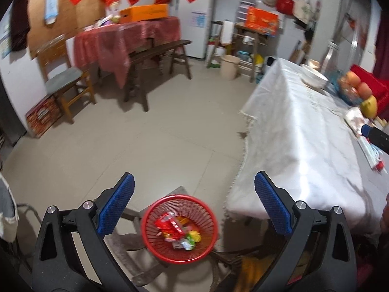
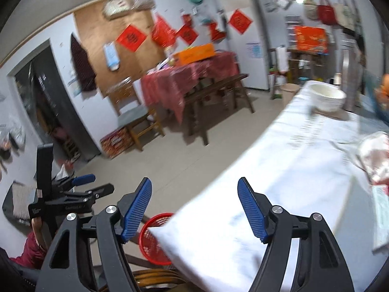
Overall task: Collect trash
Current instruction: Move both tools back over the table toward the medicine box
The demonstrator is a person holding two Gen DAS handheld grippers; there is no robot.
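A red mesh basket (image 1: pixel 209 215) stands on the floor by the corner of the white-clothed table (image 1: pixel 291 133); several colourful wrappers (image 1: pixel 175 227) lie in it. My left gripper (image 1: pixel 194 194) hangs open above the basket with nothing between its blue pads. My right gripper (image 2: pixel 194 204) is open and empty over the table's near corner (image 2: pixel 279 170), which hides part of the basket (image 2: pixel 155 243). A crumpled clear wrapper (image 2: pixel 374 155) and a flat packet (image 2: pixel 381 214) lie on the cloth to the right. The left gripper (image 2: pixel 94 183) shows at the left, held by a hand.
A white bowl (image 2: pixel 328 97) and fruit (image 1: pixel 362 90) sit further along the table. A chair back (image 2: pixel 155 273) stands under the table's corner. Across the tiled floor are a red-clothed table (image 1: pixel 126 39), a bench (image 1: pixel 155 53), a wooden chair (image 1: pixel 63 77) and a beige bucket (image 1: pixel 229 65).
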